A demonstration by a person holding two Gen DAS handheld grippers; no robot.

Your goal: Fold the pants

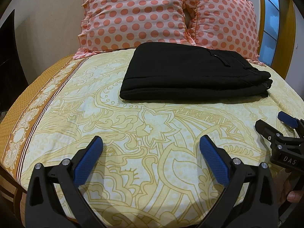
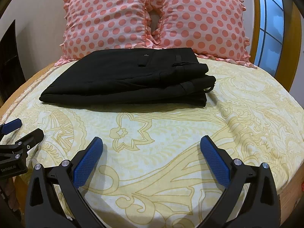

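Note:
Black pants lie folded into a flat rectangular stack on the bed, near the pillows; they also show in the right wrist view, waistband to the right. My left gripper is open and empty, held above the sheet well short of the pants. My right gripper is open and empty, also short of the pants. The right gripper shows at the right edge of the left wrist view, and the left gripper at the left edge of the right wrist view.
The bed has a yellow patterned sheet with a brown border on the left. Two pink polka-dot pillows lean at the headboard. A window is at the right, dark furniture at the left.

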